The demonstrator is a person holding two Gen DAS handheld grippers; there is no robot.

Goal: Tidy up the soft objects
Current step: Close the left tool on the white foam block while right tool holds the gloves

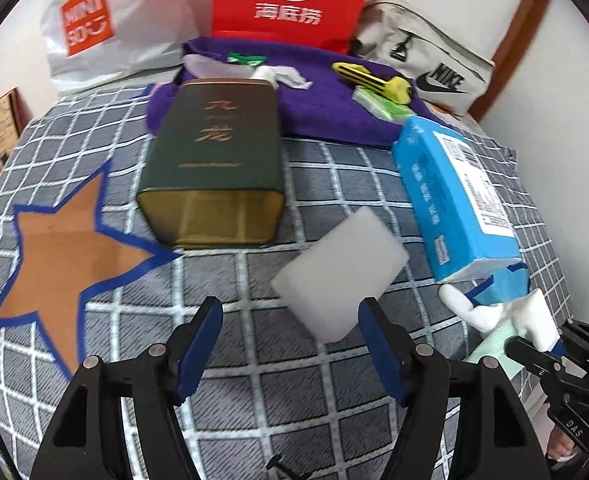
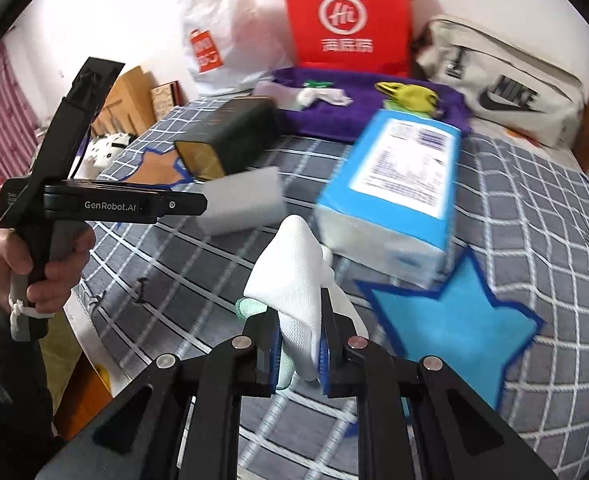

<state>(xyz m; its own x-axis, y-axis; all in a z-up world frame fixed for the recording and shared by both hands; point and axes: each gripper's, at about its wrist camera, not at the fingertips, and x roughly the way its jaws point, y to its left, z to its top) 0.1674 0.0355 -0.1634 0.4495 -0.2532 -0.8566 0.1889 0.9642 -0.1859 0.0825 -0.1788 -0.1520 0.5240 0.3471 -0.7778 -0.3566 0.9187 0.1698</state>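
A white foam sponge [image 1: 340, 268] lies on the checked bedsheet just ahead of my left gripper [image 1: 290, 320], which is open and empty; the sponge also shows in the right wrist view [image 2: 242, 200]. My right gripper [image 2: 298, 344] is shut on a white cloth [image 2: 290, 280] with a pale green cloth [image 2: 248, 306] beside it. A blue tissue pack [image 2: 394, 192] lies just beyond it, next to a blue star patch [image 2: 454, 320]. The pack [image 1: 454, 200] and the right gripper [image 1: 534, 336] also show in the left wrist view. An orange star patch [image 1: 70, 264] lies at the left.
A dark green tin box [image 1: 214, 160] lies on its side in the middle. A purple towel [image 1: 318, 108] at the back holds crumpled tissue [image 1: 286, 76] and a yellow tool [image 1: 374, 80]. A white bag [image 1: 106, 20], red bag [image 1: 290, 0] and Nike bag [image 1: 430, 60] stand behind.
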